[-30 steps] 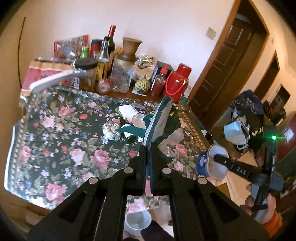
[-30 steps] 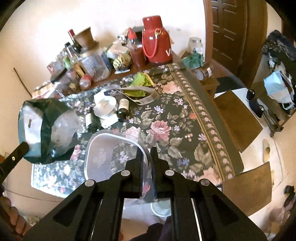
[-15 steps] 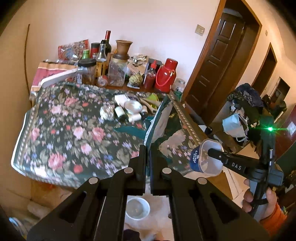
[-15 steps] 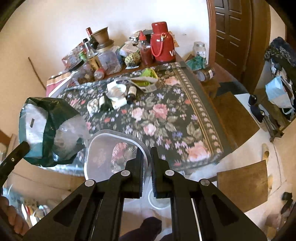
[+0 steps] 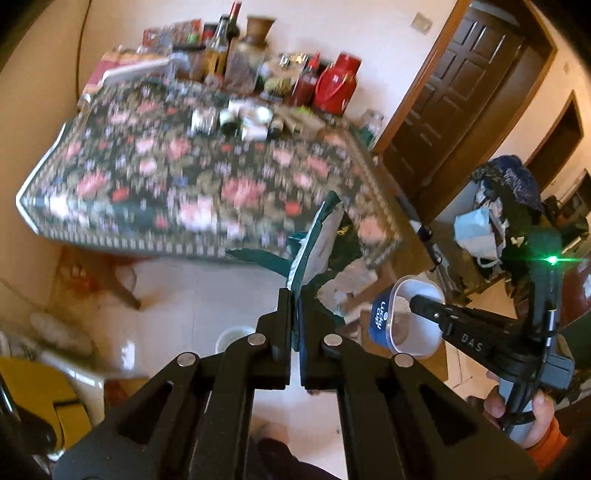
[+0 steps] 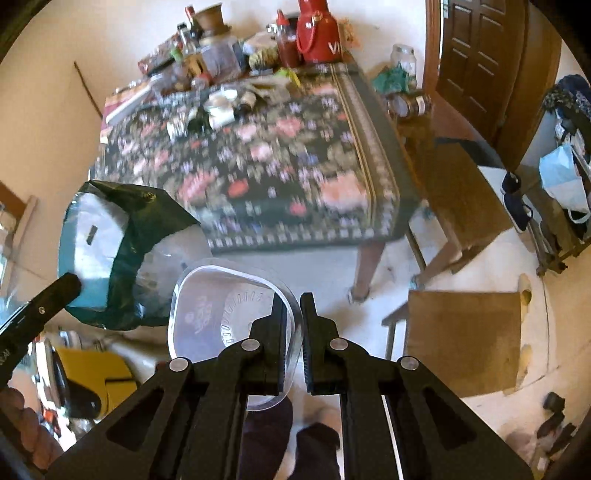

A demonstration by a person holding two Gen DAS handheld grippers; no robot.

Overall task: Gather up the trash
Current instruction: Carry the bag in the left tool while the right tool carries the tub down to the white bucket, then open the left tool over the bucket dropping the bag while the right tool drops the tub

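My left gripper [image 5: 294,295] is shut on the rim of a dark green trash bag [image 5: 314,251], which hangs open above the floor in front of the table; the bag also shows in the right wrist view [image 6: 125,258]. My right gripper [image 6: 293,299] is shut on the rim of a clear plastic cup [image 6: 221,314] with a blue label, held just right of the bag's mouth. The cup [image 5: 402,317] and right gripper [image 5: 424,308] show at the right of the left wrist view. More small trash [image 6: 221,107] lies on the table.
A table with a floral cloth [image 6: 266,155] stands ahead, its back edge crowded with bottles, jars and a red thermos [image 6: 317,33]. Wooden stools [image 6: 461,332] stand to the right. A dark door [image 5: 454,96] is at right. A white cup [image 5: 231,338] sits on the floor.
Both grippers have pulled back from the table and now hang over the floor. The bag and cup came along. The view is blurred by motion.
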